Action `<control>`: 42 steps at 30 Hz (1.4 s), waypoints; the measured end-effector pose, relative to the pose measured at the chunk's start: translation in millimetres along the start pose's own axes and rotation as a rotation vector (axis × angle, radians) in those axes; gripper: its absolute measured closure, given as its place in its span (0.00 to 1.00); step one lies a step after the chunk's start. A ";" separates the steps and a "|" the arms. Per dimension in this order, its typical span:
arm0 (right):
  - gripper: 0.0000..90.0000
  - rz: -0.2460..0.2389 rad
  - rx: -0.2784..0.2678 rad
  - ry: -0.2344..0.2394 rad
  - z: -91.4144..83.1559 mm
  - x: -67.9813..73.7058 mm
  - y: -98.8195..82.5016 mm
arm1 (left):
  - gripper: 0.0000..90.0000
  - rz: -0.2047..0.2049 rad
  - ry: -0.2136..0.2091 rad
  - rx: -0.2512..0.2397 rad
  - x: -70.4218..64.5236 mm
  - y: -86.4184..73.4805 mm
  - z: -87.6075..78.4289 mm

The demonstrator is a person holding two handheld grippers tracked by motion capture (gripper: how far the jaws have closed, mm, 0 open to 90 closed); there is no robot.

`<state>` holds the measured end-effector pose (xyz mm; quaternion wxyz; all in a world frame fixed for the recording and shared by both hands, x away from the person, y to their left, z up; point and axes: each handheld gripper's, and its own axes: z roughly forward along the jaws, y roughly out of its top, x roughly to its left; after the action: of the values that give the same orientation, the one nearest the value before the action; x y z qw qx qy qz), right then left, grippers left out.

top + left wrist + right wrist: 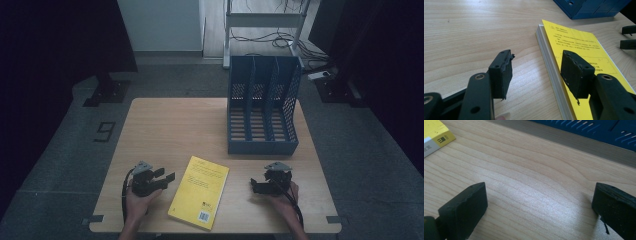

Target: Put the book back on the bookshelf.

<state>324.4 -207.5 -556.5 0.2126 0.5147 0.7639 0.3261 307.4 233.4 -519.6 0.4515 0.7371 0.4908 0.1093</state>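
1. Yellow book (199, 192) lies flat on the tabletop (170, 125), lower centre of the high view.
2. Left gripper (167, 177), lower left, just beside the book; jaws apart, nothing between them.
3. Right gripper (254, 186), lower right, jaws spread wide over bare wood, holding nothing.
4. Blue file rack (263, 107) stands upper right, well apart from the book.

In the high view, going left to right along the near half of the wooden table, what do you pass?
Left gripper, black with open jaws → flat yellow paperback book → right gripper, black with open jaws. The blue three-slot file rack stands farther back.
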 end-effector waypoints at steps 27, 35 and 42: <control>0.13 0.050 -0.028 -0.047 -5.6 -2.7 -3.5 | 0.44 -0.009 0.002 0.026 3.7 -1.2 -0.5; 0.15 0.087 -0.044 -0.051 -8.2 -5.1 -3.9 | 0.42 -0.008 -0.001 0.049 4.2 -1.1 2.3; 0.16 0.086 -0.058 -0.039 -11.5 -0.5 -3.2 | 0.40 -0.010 -0.007 0.048 2.7 -0.2 0.3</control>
<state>315.0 -212.0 -550.7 0.2279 0.5468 0.7272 0.3468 308.8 235.4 -520.7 0.4358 0.7458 0.4952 0.0927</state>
